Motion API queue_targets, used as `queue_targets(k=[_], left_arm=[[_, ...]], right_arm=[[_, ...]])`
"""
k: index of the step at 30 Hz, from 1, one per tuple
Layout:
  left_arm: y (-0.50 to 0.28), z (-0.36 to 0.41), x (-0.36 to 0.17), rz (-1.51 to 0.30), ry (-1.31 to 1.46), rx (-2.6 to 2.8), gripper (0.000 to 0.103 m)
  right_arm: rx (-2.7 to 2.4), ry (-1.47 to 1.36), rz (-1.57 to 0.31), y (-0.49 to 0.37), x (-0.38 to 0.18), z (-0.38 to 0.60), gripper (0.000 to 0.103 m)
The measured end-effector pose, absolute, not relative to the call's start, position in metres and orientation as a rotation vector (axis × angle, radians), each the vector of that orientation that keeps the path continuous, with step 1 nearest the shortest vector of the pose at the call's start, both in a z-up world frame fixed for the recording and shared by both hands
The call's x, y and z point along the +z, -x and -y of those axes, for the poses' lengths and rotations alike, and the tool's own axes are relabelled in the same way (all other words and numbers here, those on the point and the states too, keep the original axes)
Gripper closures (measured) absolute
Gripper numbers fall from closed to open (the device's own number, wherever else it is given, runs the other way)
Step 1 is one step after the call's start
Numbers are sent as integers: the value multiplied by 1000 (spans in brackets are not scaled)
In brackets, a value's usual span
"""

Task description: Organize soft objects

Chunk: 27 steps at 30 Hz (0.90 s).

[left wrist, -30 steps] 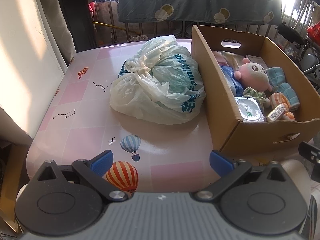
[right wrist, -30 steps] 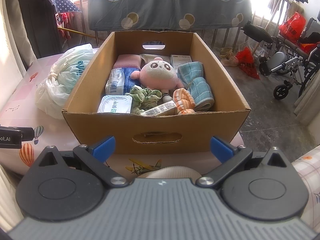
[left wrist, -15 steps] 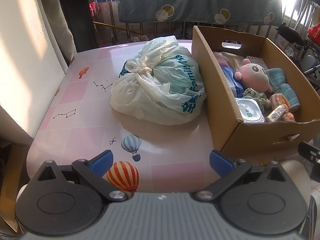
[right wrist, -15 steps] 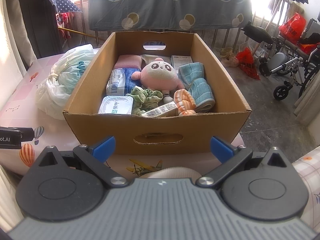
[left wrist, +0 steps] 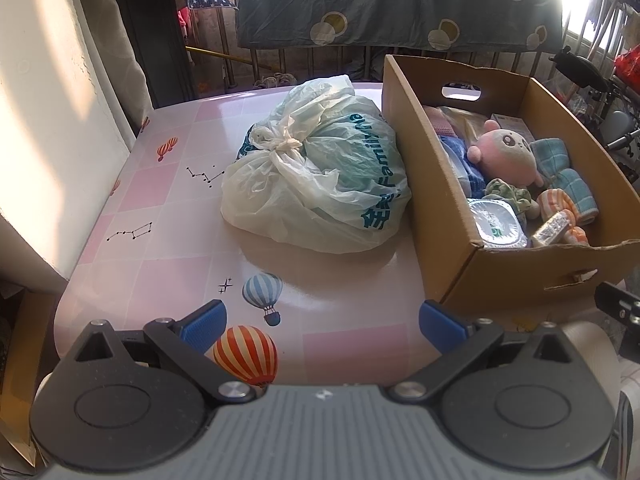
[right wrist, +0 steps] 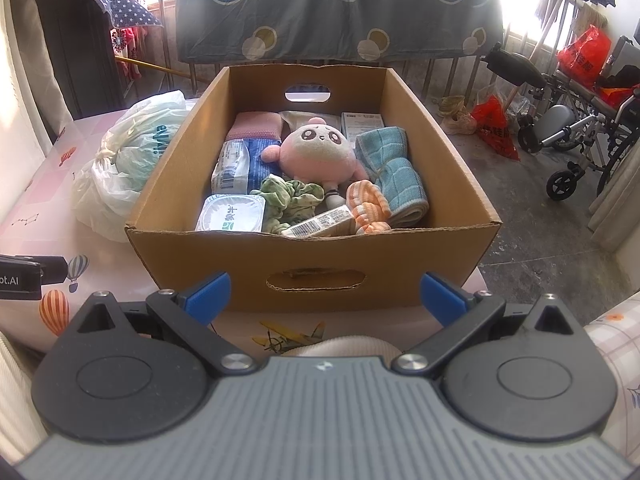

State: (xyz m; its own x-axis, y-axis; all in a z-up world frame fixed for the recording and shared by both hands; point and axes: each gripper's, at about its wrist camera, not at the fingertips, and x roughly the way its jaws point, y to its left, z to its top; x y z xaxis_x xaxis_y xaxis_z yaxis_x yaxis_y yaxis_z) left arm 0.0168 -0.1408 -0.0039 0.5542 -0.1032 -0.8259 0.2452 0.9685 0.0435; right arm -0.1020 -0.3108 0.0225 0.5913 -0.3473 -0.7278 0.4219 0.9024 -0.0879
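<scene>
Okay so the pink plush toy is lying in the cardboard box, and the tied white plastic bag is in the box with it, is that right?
Not quite. The pink plush toy is lying in the cardboard box, but the tied white plastic bag is not in there with it. It sits outside on the pink table, against the box's left wall. The left wrist view shows this most clearly.

Matt corrugated cardboard box, crinkled translucent plastic bag, fuzzy plush toy, glossy smooth tabletop.

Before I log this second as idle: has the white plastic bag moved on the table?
No. The white plastic bag sits against the cardboard box wall, with the same gap to the printed blue balloon as before.
</scene>
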Motion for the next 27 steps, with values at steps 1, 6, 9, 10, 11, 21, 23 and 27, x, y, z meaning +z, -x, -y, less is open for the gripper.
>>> queue_targets(k=[1,6,9,10,11,21,23,27], left_arm=[[-17,141,-3,-962,-161,-206,0],[-18,141,-2,-962,-160,-206,0],[-17,141,-2,-962,-160,-206,0],[-18,141,-2,-961,-160,-206,0],[-17,141,-2,-961,-160,-207,0],[-18,142,-2,-961,-160,-206,0],[-18,142,-1,-962,-160,-206,0],[-18,142,0,-962,-160,-206,0]], right_arm=[[-449,-97,-825,101,23,311,1],[-450,-98,-824,101,24,311,1],[-449,-98,-823,100,24,311,1],[-449,-98,-823,100,24,311,1],[-448,-97,-823,100,24,311,1],[-450,-98,-823,100,24,310,1],[-449,-99,-823,100,24,310,1],[-449,-98,-825,99,25,310,1]])
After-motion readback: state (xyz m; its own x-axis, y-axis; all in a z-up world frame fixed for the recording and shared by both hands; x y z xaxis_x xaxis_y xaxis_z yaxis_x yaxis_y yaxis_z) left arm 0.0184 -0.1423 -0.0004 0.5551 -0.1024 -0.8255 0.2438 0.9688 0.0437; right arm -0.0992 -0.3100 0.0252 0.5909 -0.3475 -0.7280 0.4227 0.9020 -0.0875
